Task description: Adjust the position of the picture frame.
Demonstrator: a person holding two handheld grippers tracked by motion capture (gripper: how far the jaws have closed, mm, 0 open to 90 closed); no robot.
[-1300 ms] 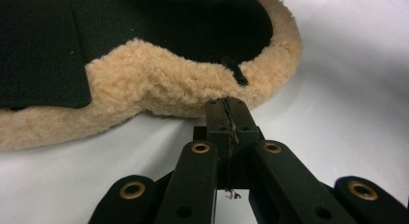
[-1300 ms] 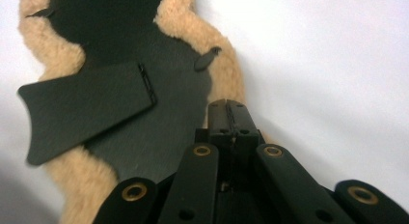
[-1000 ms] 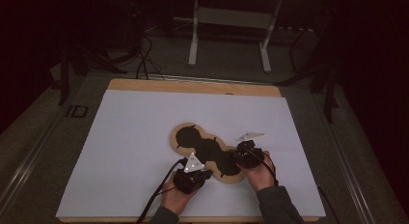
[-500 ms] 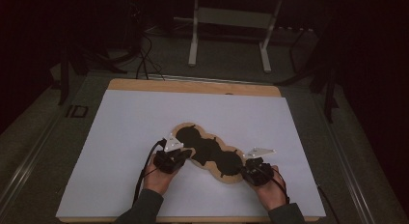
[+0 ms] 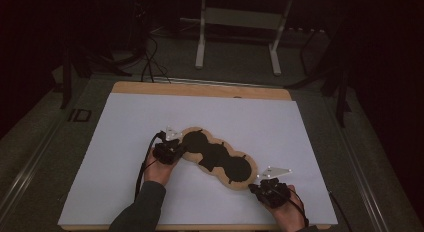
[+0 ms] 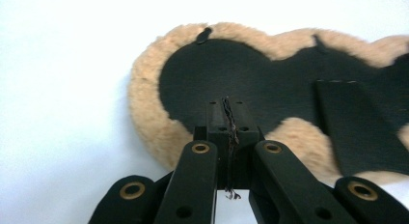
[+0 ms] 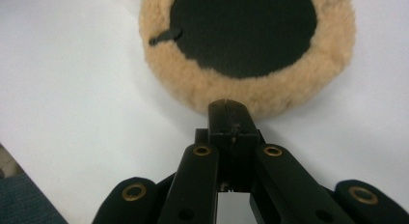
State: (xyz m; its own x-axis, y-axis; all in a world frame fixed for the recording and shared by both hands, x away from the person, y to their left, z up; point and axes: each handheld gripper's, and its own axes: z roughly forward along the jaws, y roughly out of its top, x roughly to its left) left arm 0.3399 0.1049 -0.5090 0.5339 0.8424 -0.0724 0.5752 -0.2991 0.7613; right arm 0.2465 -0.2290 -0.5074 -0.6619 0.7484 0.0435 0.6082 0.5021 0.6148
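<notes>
Right, the fleece pad (image 5: 215,156) lies flat mid-sheet, nothing lifted yet — my left gripper (image 5: 172,151) hangs over its far-left lobe, my right gripper (image 5: 270,186) just off its near-right lobe, both jaws pressed together, empty

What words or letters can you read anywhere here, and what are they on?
"ID": pale letters on the dark floor beside the table's far left corner, seen in the high view.
The fleece pad bears no writing in any view.
The white sheet bears none either.
</notes>
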